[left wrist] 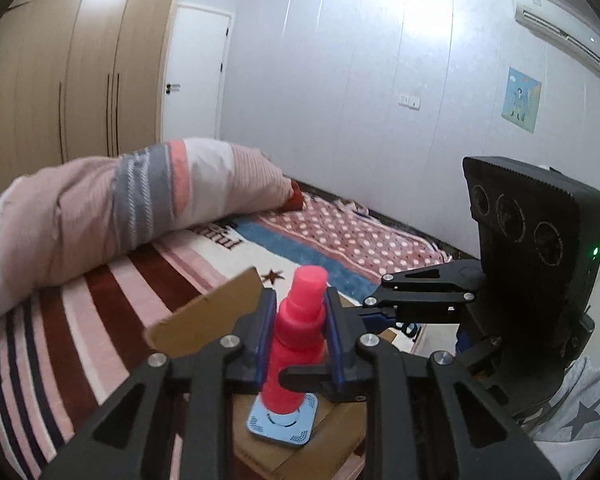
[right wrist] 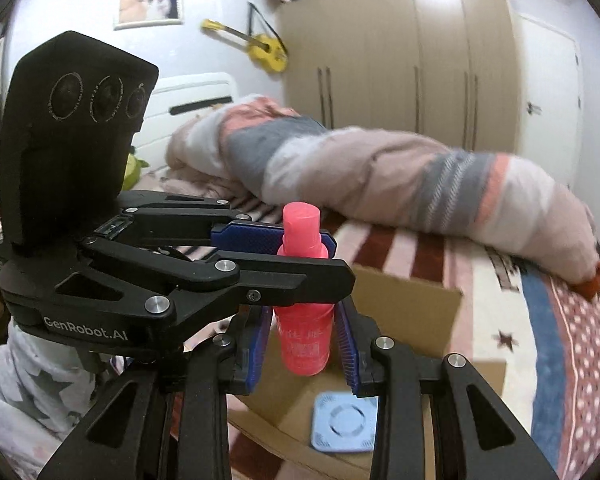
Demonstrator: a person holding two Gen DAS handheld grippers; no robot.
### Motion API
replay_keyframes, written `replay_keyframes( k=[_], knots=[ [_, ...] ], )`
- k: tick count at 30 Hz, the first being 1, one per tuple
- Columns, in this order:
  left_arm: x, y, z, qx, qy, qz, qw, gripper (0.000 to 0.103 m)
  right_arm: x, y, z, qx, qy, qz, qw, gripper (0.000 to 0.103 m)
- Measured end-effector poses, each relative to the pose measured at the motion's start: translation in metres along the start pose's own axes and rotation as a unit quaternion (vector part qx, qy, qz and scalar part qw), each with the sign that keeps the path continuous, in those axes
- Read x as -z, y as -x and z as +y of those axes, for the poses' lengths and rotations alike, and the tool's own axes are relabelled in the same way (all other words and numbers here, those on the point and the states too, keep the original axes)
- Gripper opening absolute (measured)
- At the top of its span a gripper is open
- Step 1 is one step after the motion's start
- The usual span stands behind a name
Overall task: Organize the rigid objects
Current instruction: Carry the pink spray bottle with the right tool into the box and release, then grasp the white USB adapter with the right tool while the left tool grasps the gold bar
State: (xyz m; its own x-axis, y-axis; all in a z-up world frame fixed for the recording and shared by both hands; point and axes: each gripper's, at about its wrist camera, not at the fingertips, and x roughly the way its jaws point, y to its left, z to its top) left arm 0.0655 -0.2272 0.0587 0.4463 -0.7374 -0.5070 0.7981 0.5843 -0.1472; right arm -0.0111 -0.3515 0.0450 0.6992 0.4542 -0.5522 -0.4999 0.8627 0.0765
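A pink plastic bottle (left wrist: pixel 296 340) is held upright above an open cardboard box (left wrist: pixel 204 316). My left gripper (left wrist: pixel 298 320) is shut on the bottle's upper body. My right gripper (right wrist: pixel 306 344) has its jaws on either side of the bottle's lower body (right wrist: pixel 306 336), with small gaps showing, so it looks open around it. The left gripper also shows in the right wrist view (right wrist: pixel 292 258), clamped at the bottle's shoulder. A small light-blue square device (right wrist: pixel 344 426) lies in the box under the bottle; it also shows in the left wrist view (left wrist: pixel 282 420).
The box (right wrist: pixel 412 320) sits against a bed with a striped and dotted blanket (left wrist: pixel 112 300). A rolled quilt (left wrist: pixel 112 204) lies across the bed. Wardrobes (left wrist: pixel 72 64) and a white door (left wrist: pixel 196 76) stand behind. A yellow guitar (right wrist: pixel 256 46) hangs on the wall.
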Motion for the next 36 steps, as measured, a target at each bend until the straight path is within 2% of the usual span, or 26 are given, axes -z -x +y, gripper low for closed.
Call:
replay_keyframes(
  k=[7, 12, 14, 16, 18, 20, 24, 28, 32, 34, 36],
  knots=[
    [0.01, -0.037, -0.002, 0.003, 0.008, 0.041, 0.9991, 0.02, 0.022, -0.015, -0.031, 0.007, -0.038, 0.044, 0.998, 0.027],
    [0.015, -0.045, -0.004, -0.004, 0.008, 0.047, 0.9988, 0.021, 0.029, -0.022, -0.037, 0.024, -0.038, 0.065, 0.997, 0.028],
    [0.016, -0.042, -0.003, -0.016, 0.008, 0.045, 0.9988, 0.028, 0.031, -0.021, -0.034, 0.03, -0.039, 0.07, 0.996, 0.028],
    [0.016, -0.038, 0.0, -0.032, 0.007, 0.039, 0.9987, 0.044, 0.03, -0.02, -0.033, 0.049, -0.036, 0.073, 0.995, 0.028],
    [0.017, -0.025, 0.007, -0.044, 0.012, 0.028, 0.9986, 0.052, 0.028, -0.017, -0.032, 0.072, -0.034, 0.071, 0.994, 0.028],
    [0.02, -0.005, 0.018, -0.06, 0.019, 0.012, 0.9979, 0.057, 0.023, -0.012, -0.029, 0.079, -0.036, 0.062, 0.994, 0.028],
    [0.028, 0.046, 0.043, -0.113, 0.036, -0.018, 0.9928, 0.066, 0.009, -0.003, -0.006, 0.042, -0.025, 0.028, 0.998, 0.028],
    [0.051, 0.102, 0.074, -0.185, 0.052, -0.036, 0.9807, 0.071, -0.008, -0.011, 0.041, -0.014, 0.014, 0.011, 1.0, 0.029],
    [0.084, 0.143, 0.104, -0.251, 0.074, -0.036, 0.9645, 0.075, -0.017, -0.043, 0.096, -0.071, 0.048, 0.027, 0.996, 0.03],
    [0.105, 0.155, 0.12, -0.275, 0.091, -0.026, 0.9568, 0.075, -0.015, -0.062, 0.117, -0.088, 0.055, 0.041, 0.994, 0.031],
    [0.128, 0.158, 0.134, -0.283, 0.108, -0.014, 0.9528, 0.075, -0.006, -0.082, 0.136, -0.102, 0.056, 0.058, 0.991, 0.032]
  ],
)
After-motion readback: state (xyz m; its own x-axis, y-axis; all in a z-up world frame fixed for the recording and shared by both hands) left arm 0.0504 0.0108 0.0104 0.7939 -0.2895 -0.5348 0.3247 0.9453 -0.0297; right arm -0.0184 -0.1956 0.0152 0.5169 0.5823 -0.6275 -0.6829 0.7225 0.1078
